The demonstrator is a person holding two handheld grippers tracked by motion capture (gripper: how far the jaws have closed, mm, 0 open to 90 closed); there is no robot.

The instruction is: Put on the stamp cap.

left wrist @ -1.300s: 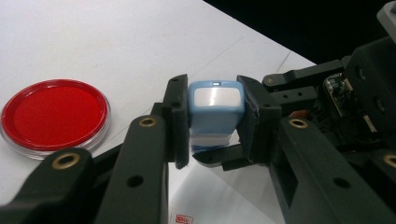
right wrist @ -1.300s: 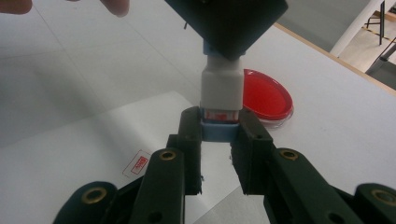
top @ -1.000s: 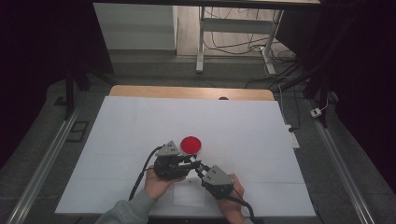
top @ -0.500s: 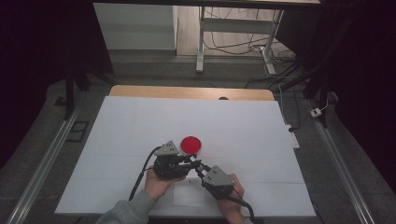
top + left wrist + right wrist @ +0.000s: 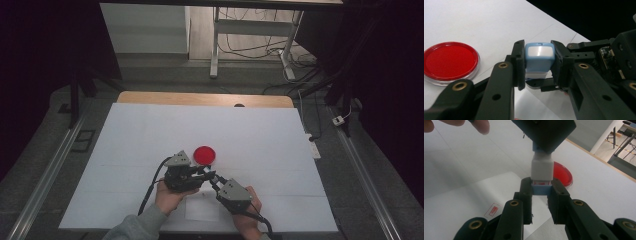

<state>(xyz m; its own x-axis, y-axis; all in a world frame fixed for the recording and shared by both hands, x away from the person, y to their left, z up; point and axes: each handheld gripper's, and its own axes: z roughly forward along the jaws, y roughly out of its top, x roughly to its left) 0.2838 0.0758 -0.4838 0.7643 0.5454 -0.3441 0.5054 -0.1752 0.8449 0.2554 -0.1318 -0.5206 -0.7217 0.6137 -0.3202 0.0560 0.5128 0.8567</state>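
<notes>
One white table (image 5: 150, 130), matte and flat, spreads across the middle of the high view, with a strip of bare wood along its far edge. One sheet of white paper (image 5: 202, 210) lies near the lower centre of that view, partly covered by the hands; the right gripper view shows a small red-outlined stamp (image 5: 493, 211) at its lower left, too small to read. Two black grippers meet at the lower centre: the left gripper (image 5: 204, 172) and the right gripper (image 5: 214, 179), tips almost touching. One round red dish (image 5: 204, 155), with a clear glossy rim, sits just above them, cut off at the left edge of the left gripper view. One small stamp-like block (image 5: 539, 56), pale blue with a white body, is clenched by both grippers, each on one end; its middle is hidden.
</notes>
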